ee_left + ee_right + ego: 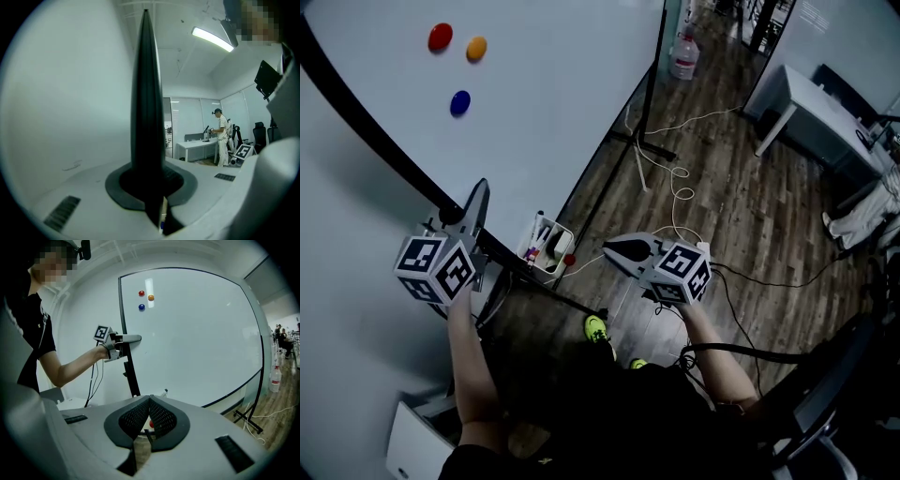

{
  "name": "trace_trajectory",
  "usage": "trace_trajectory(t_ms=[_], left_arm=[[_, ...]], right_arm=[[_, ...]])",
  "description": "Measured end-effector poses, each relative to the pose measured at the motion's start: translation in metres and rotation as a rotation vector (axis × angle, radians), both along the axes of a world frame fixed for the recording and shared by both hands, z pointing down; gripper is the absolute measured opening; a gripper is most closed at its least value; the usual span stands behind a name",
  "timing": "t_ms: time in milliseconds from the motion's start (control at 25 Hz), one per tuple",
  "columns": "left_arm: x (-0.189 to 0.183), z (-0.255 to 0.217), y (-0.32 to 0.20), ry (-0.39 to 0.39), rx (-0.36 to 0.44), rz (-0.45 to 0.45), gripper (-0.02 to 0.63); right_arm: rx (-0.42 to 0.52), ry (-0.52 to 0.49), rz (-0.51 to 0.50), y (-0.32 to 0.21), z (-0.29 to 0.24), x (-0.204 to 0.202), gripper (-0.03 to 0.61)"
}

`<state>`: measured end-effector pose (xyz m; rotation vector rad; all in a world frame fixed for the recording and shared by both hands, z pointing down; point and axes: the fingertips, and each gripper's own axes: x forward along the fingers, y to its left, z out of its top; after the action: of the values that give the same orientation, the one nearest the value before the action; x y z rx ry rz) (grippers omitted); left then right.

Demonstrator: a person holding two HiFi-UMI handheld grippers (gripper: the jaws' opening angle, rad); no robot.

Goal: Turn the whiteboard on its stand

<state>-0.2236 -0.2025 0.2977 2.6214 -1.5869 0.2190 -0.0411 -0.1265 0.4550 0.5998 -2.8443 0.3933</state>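
Note:
The whiteboard (544,94) fills the upper left of the head view, tilted, with its black frame edge (375,131) running down to my left gripper (464,217). That gripper is shut on the frame edge. In the left gripper view the edge (146,93) rises as a dark blade straight out of the left gripper (149,187). The right gripper view shows the whole board (197,333) and the left gripper (133,338) clamped on its left edge. My right gripper (619,251) hovers below the board, apart from it, shut with nothing in it (150,399).
Red (440,37), orange (476,48) and blue (460,102) magnets stick to the board. A white marker tray (546,246) hangs under it. The stand's foot (642,141), loose cables (680,187), a water bottle (683,56) and a table (811,108) lie beyond.

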Motion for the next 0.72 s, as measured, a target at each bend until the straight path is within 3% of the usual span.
trace_trajectory(t_ms=[720], left_arm=[[-0.006, 0.004, -0.008, 0.05, 0.005, -0.084, 0.054]], right_arm=[[0.008, -0.036, -0.046, 0.094, 0.007, 0.066, 0.015]])
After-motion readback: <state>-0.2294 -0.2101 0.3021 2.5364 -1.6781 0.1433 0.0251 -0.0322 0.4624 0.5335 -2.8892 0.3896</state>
